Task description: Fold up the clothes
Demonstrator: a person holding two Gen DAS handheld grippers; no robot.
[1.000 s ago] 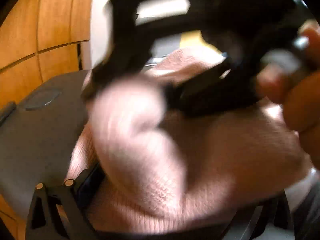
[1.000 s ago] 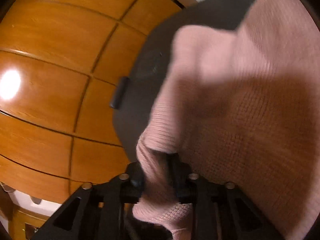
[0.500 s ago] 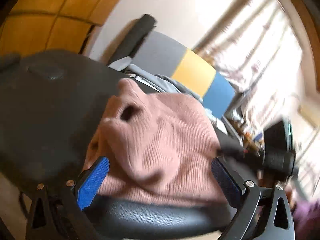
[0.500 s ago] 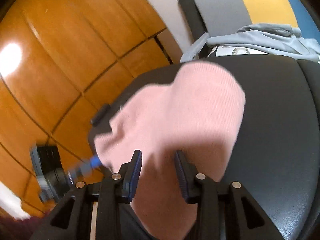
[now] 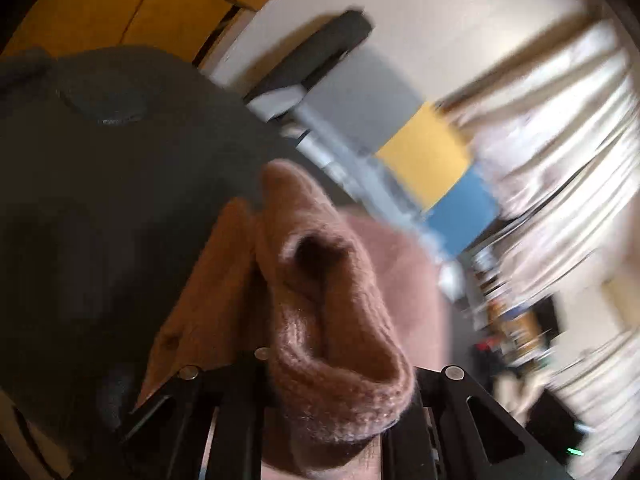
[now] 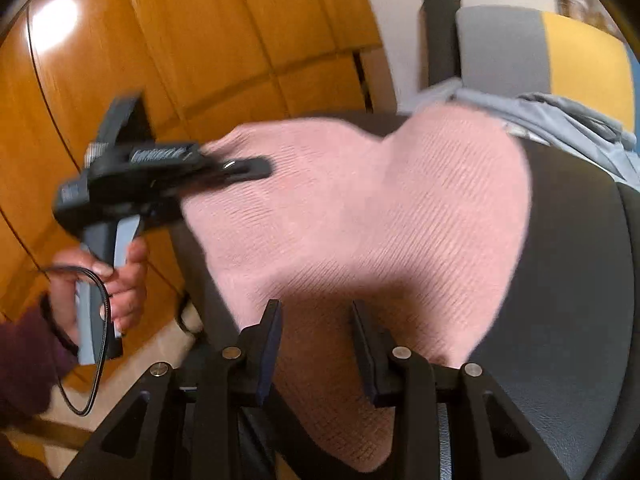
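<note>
So the pink sweater (image 6: 360,216) is lying on a black padded seat (image 6: 572,280), a leathery-looking surface, taking up most of its middle and spilling off the near edge. The left tool (image 6: 256,168) has just been closing and is pinched tight on a rolled fold of the knit at the sweater's left side; the left hand (image 6: 116,280), in a dark maroon sleeve (image 6: 24,360), holds its grey handle with a black cable looping below. The right tool (image 6: 316,344) sits partly open, jaws apart with the sweater's near edge lying between them, pads not pressing it. Room-wise: glossy orange wood panels (image 6: 200,40) on the left, a white wall (image 6: 396,8), a grey-yellow-blue cushion (image 6: 540,52) behind the seat with grey-blue clothes (image 6: 560,116) piled beneath it, and pale curtains (image 5: 560,160) off to the right.
</note>
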